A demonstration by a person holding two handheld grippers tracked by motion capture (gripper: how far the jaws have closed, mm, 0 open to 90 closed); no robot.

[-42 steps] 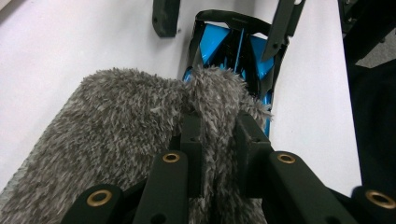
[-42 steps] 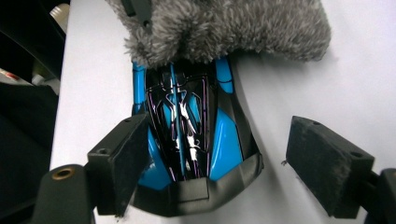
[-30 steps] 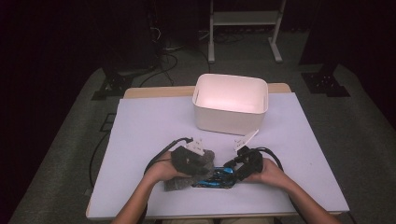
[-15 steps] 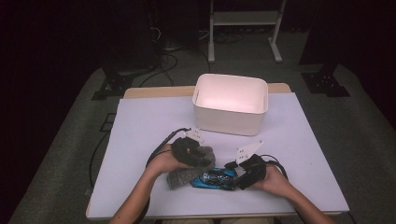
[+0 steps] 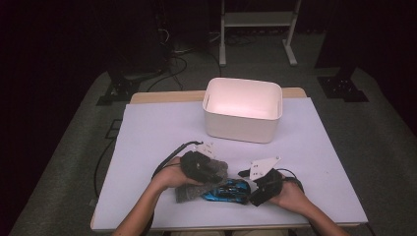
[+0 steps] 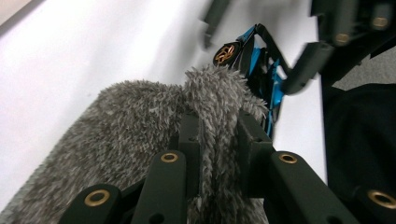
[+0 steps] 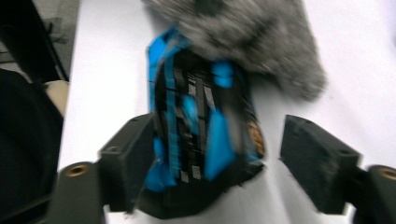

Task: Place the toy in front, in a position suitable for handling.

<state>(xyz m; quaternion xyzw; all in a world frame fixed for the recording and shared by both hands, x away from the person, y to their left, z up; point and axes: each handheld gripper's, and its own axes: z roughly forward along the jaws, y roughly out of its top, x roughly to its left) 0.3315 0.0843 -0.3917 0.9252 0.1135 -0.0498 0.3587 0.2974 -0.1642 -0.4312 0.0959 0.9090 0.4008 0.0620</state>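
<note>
A blue and black toy car [image 5: 227, 191] lies on the white table [image 5: 157, 132] near its front edge. A grey furry cloth [image 5: 189, 192] lies against the car's left end. My left gripper [image 5: 212, 171] is shut on a fold of that cloth [image 6: 140, 116], its jaws pinching the fur [image 6: 219, 126]. My right gripper [image 5: 252, 191] sits at the car's right end. Its jaws have just been opening and now stand wide around the car [image 7: 201, 121]: the left pad [image 7: 133, 154] is near its side and the right pad [image 7: 313, 154] stands clear of it.
An open white bin [image 5: 243, 109] stands at the back middle of the table. The person's forearms come in over the front edge. Stand legs [image 5: 290, 44] and cables lie on the dark floor beyond the table.
The right gripper has slid toward the table's front edge and its jaws have spread wider around the car. The left gripper still pinches the cloth in about the same place.
</note>
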